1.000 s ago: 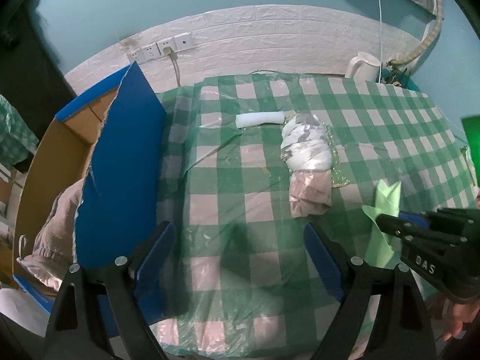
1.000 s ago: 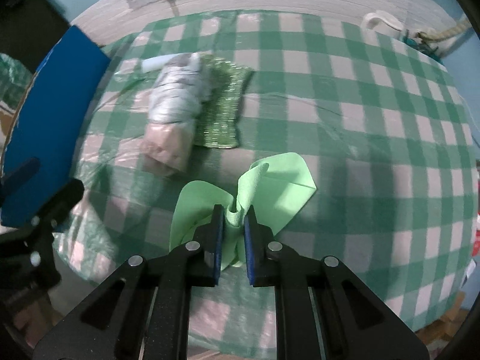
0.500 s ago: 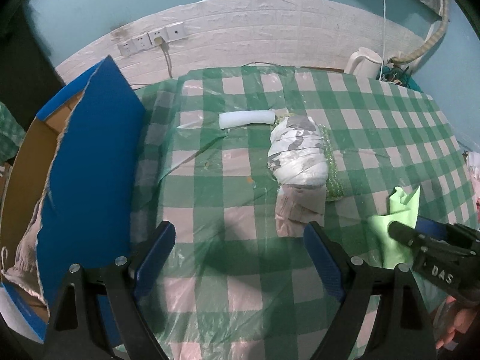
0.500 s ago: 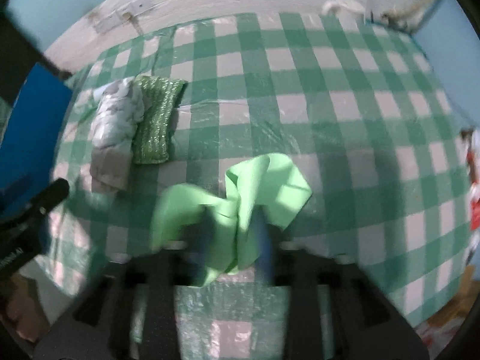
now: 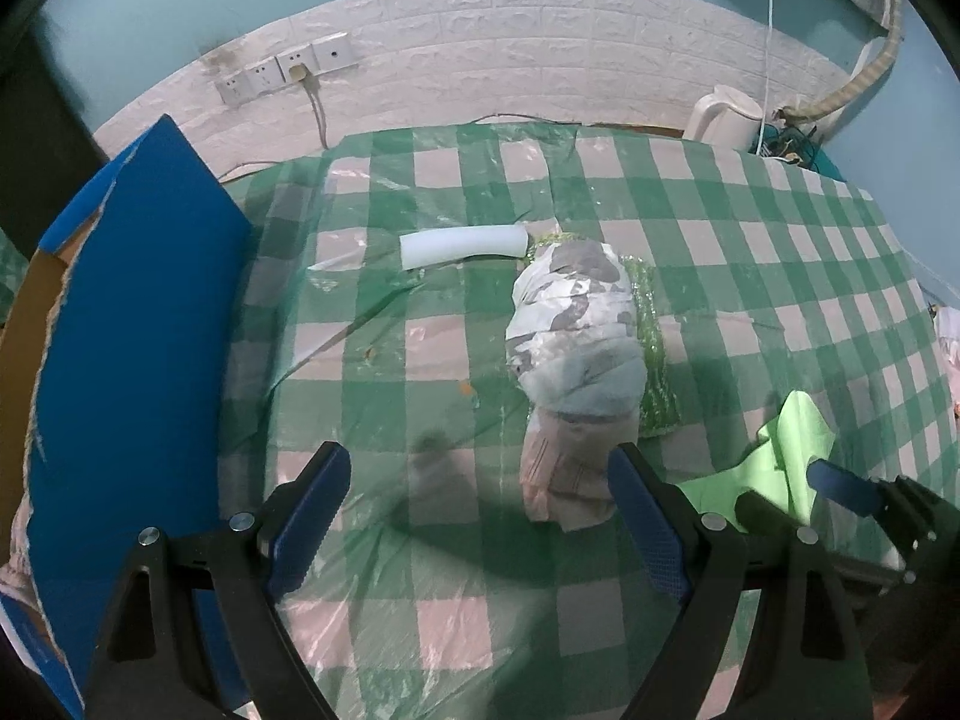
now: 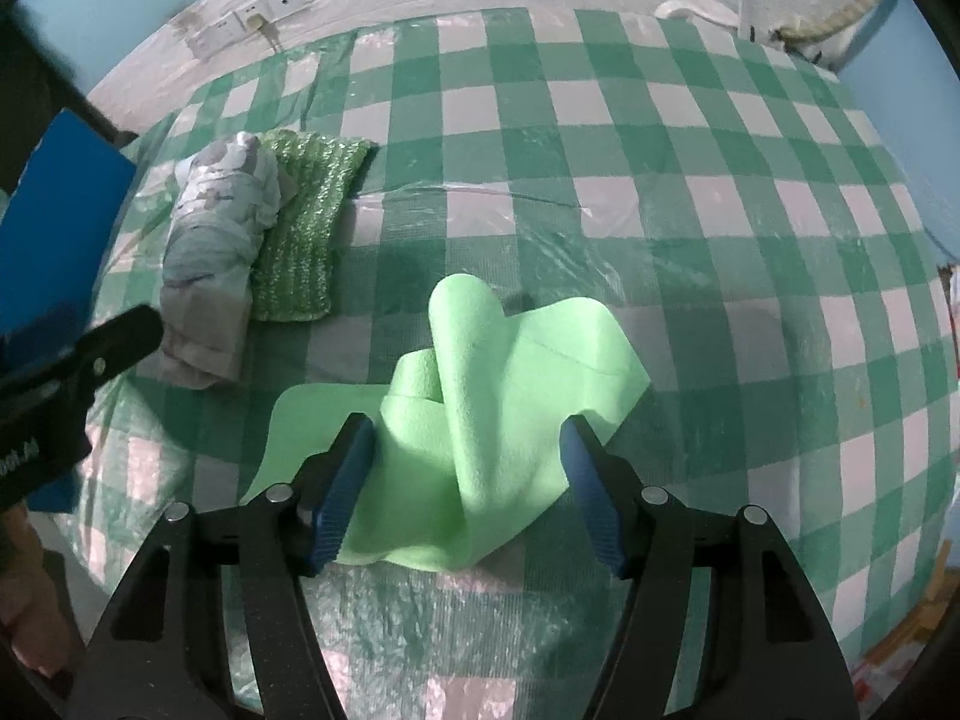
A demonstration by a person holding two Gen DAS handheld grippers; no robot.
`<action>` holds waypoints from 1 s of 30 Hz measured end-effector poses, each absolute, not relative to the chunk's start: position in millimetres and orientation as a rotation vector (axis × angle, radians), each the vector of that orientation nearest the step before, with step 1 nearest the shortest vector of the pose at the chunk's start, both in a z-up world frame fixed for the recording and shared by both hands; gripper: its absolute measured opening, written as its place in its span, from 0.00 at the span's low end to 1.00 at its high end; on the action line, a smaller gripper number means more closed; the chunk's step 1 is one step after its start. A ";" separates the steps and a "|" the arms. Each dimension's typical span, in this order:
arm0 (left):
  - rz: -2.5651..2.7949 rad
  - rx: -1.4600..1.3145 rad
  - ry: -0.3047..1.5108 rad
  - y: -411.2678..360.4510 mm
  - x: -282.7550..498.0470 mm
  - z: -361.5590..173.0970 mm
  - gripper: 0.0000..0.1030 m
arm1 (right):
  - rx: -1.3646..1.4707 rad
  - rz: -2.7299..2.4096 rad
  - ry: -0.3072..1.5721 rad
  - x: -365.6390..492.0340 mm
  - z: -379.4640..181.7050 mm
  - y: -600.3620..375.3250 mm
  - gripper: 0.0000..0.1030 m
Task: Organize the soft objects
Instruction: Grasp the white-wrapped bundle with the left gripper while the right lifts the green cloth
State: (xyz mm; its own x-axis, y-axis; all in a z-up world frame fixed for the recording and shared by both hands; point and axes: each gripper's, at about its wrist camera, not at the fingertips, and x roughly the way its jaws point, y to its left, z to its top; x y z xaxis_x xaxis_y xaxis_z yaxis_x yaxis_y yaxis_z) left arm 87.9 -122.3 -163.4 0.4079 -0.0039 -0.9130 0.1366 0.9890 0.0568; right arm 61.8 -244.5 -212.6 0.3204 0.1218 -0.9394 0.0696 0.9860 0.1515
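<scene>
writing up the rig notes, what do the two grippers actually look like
Both match. The left gripper and right gripper have matte black plastic frames with triangular cut-outs and silver screw heads. Each finger ends in a textured blue pad. White lettering marks one black body. No cables or sleeves show.

On the table point(image 6: 660, 180), my cloth point(image 6: 480, 408) lies crumpled; the wrapped bundle point(image 6: 216, 240) sits left of it, beside the knitted pad point(image 6: 306, 228).

Only one marking is seen — pale lettering on the black body of the left gripper point(image 6: 42, 450), at the left edge of the right wrist view — cut off and too blurred to be read.
</scene>
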 end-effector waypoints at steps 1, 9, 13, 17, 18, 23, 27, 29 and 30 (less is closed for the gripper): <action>-0.089 0.127 1.151 -122.9 89.4 -164.3 0.86 | 0.162 0.033 1.243 62.4 -212.7 -242.5 0.58; -0.111 0.081 1.176 -132.6 105.0 -170.8 0.86 | 0.170 0.077 1.241 75.1 -214.8 -235.8 0.11; -0.118 0.080 1.184 -139.5 113.2 -173.7 0.86 | 0.184 0.078 1.236 75.5 -213.7 -243.7 0.11; -0.115 0.075 1.199 -144.8 120.5 -178.8 0.86 | 0.195 0.077 1.231 77.4 -212.5 -255.7 0.11; -0.114 0.072 1.204 -145.9 122.7 -180.5 0.86 | 0.198 0.075 1.229 72.3 -210.9 -260.4 0.11; -0.103 0.072 1.220 -148.0 130.9 -188.1 0.86 | 0.206 0.073 1.227 74.7 -210.2 -265.1 0.11; -0.092 0.046 1.221 -144.6 133.1 -189.2 0.51 | 0.194 0.058 1.219 76.9 -206.6 -264.6 0.11; -0.101 0.041 1.230 -143.0 131.9 -189.4 0.46 | 0.183 0.053 1.212 79.3 -204.0 -264.8 0.11; -0.100 0.045 1.234 -142.2 131.8 -190.4 0.44 | 0.175 0.050 1.206 80.0 -201.8 -264.7 0.11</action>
State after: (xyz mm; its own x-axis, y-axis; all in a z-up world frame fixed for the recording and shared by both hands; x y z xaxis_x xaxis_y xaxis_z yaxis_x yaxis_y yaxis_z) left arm 131.8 -142.2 -190.4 0.3266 -0.0516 -0.9438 0.1005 0.9947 -0.0197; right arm 80.0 -264.7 -201.8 0.3572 0.1315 -0.9247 0.0551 0.9854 0.1614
